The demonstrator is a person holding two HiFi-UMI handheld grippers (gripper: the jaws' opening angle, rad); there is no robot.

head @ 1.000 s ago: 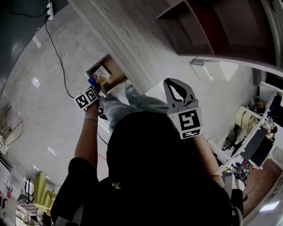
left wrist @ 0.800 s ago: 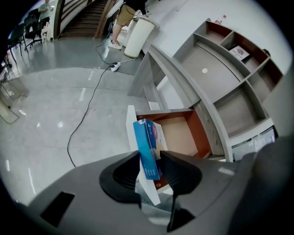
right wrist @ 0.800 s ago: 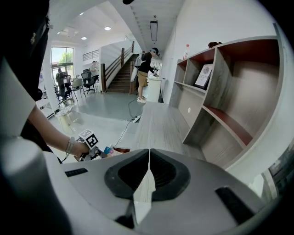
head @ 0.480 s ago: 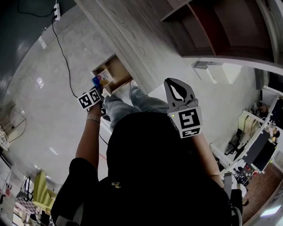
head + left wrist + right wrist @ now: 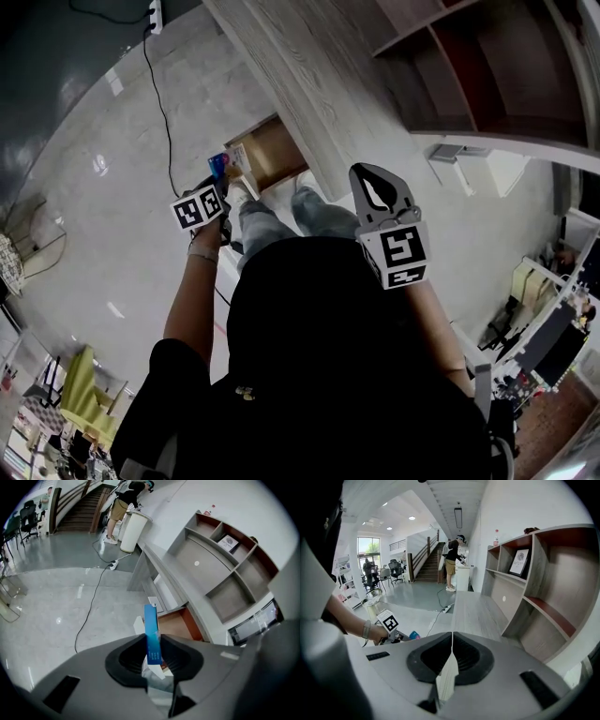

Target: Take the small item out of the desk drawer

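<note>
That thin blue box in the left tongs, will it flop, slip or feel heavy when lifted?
Probably stiff: the blue box stands straight and unbent between the left tongs, whose jaws are closing on it. Likely light, being so thin. It may pivot, since only its lower part is pinched.

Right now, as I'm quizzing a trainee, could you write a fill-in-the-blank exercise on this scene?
The thin box between the left gripper's jaws is ____ in colour.
The desk drawer stands ____.
The right gripper's jaws are ____, with nothing between them.
Missing words: blue; open; shut. The left jaws are closing on the box.
</note>
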